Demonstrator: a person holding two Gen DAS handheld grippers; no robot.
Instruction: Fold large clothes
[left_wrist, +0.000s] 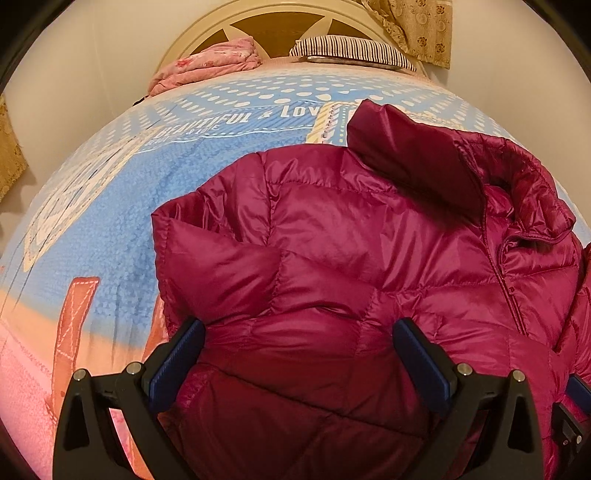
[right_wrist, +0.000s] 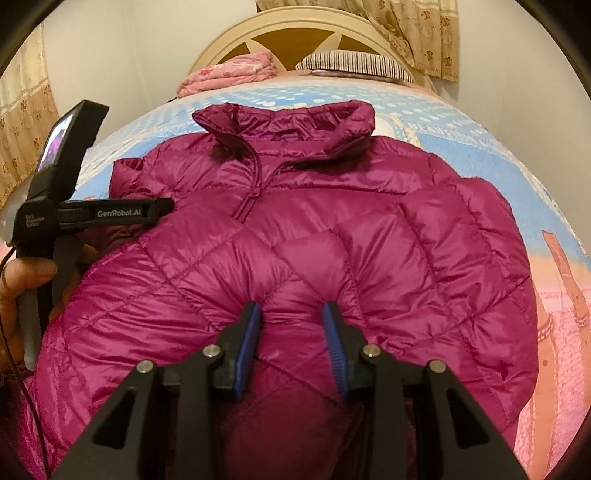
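Note:
A magenta quilted puffer jacket (left_wrist: 351, 236) lies front-up on the bed, collar toward the headboard; it also fills the right wrist view (right_wrist: 295, 221). My left gripper (left_wrist: 297, 328) is open wide, its jaws straddling a puffed fold on the jacket's left side near the folded-in sleeve. My right gripper (right_wrist: 291, 314) is partly open with a bulge of jacket fabric between its blue pads (right_wrist: 247, 343); whether it pinches the fabric is unclear. The left gripper's body (right_wrist: 92, 214), held by a hand, shows at the left of the right wrist view.
The bed has a blue, white and pink printed sheet (left_wrist: 110, 206). A pink folded blanket (left_wrist: 207, 66) and a striped pillow (left_wrist: 351, 51) lie by the round headboard (right_wrist: 295, 33). Patterned curtains (right_wrist: 424, 33) hang at the back right. Walls flank the bed.

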